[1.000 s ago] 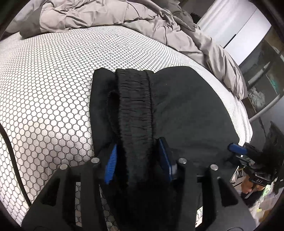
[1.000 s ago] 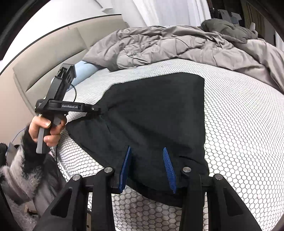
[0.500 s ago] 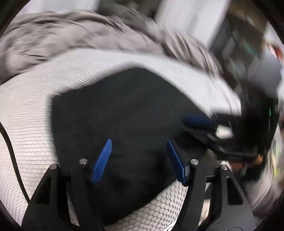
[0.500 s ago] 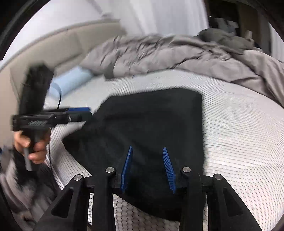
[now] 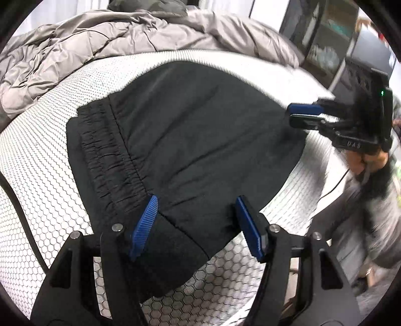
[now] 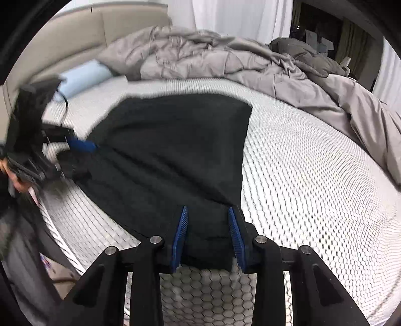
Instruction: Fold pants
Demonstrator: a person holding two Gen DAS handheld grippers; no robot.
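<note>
Left wrist view: black pants [image 5: 200, 140] lie folded on the honeycomb-patterned bed [image 5: 37, 175], elastic waistband [image 5: 110, 160] showing; the left gripper [image 5: 196, 227] has just been opening, fingers spread above the cloth, nothing held. Right wrist view: the right gripper [image 6: 208, 234] fingers pinch the pants' corner; a beige headboard [image 6: 75, 37], grey duvet [image 6: 225, 62] and white curtains [image 6: 238, 15] lie beyond.

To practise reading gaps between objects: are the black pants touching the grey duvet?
Apart. The right wrist view shows a strip of white honeycomb mattress running between the black pants and the grey duvet along the pants' far edge.
</note>
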